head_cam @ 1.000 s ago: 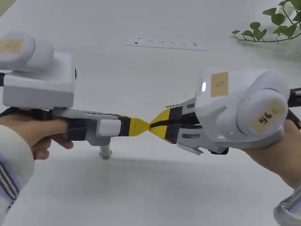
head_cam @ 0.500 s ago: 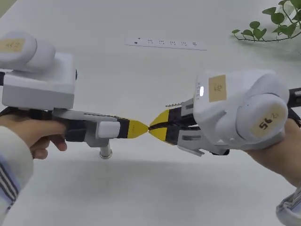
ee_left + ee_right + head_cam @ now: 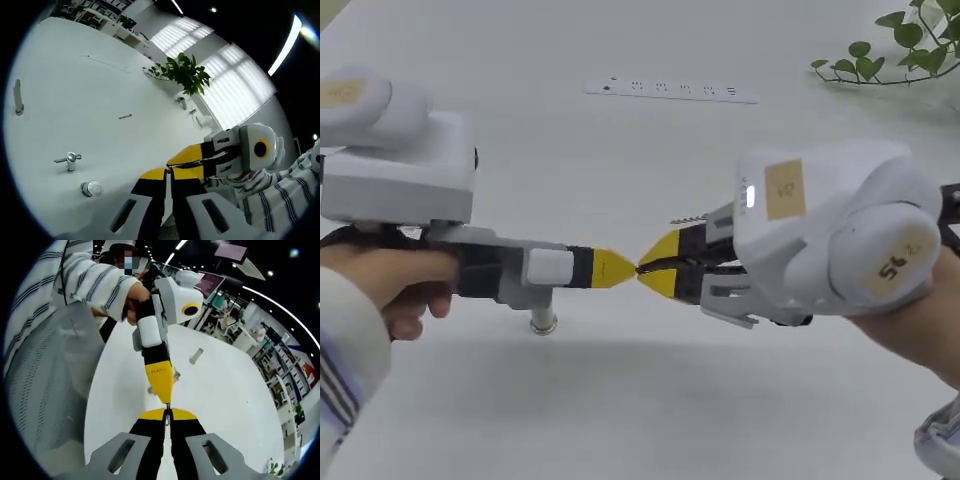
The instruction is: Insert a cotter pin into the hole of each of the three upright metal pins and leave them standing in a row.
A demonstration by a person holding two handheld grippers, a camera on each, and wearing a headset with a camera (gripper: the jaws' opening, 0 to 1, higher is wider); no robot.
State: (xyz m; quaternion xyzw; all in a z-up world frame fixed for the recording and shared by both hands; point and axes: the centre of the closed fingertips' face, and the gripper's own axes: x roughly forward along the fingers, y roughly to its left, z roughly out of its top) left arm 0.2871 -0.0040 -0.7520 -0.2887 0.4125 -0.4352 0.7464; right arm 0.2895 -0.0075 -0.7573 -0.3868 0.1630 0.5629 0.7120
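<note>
Left claw [image 3: 618, 268] and right claw [image 3: 656, 275] meet tip-to-tip (both closed)

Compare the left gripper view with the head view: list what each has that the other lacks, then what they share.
Left gripper view, not the head view: a metal pin with a cotter pin through it, another pin standing far off, and window blinds. Head view, not the left gripper view: the left hand gripping its handle. Both: the white table, the plant, a pin close to the left gripper, and the right gripper meeting it tip to tip.
</note>
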